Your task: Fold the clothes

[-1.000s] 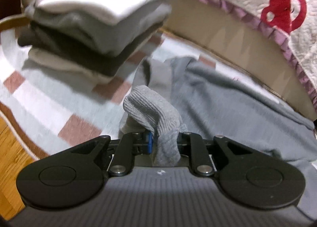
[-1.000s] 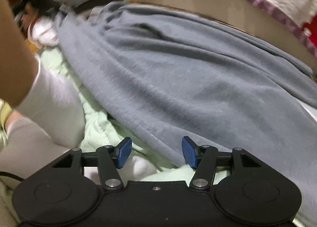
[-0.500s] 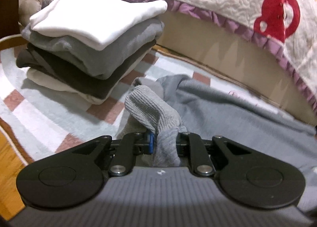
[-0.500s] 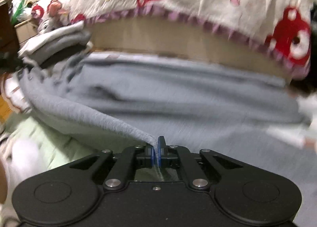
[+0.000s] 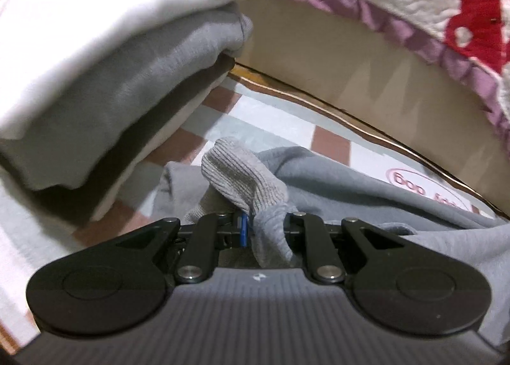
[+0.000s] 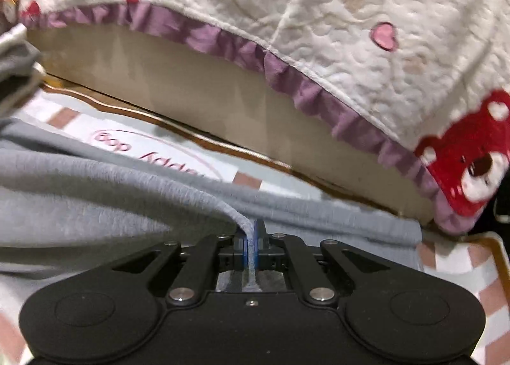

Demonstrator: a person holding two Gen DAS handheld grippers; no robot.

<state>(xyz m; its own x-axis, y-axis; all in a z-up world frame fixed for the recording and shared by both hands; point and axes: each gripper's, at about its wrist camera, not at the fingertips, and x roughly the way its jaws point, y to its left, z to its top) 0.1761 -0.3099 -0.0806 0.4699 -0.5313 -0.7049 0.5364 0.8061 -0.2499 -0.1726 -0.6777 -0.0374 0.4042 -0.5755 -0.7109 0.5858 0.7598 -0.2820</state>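
A grey sweatshirt lies spread on a checked rug. My left gripper is shut on its ribbed grey cuff, which bunches up over the fingers. In the right wrist view the same sweatshirt stretches to the left, and my right gripper is shut on a thin fold of its edge. Both grippers are low over the rug, close to the bed side.
A stack of folded clothes, white on top, then grey, sits close on the left. A cream bed base with a white quilt with red bears and purple frill runs along the back. The rug's gold edge lies against it.
My right gripper, open a second ago, has shut on the sweatshirt's edge and carried it toward the bed. My left gripper has moved forward with the cuff, nearer the folded stack.
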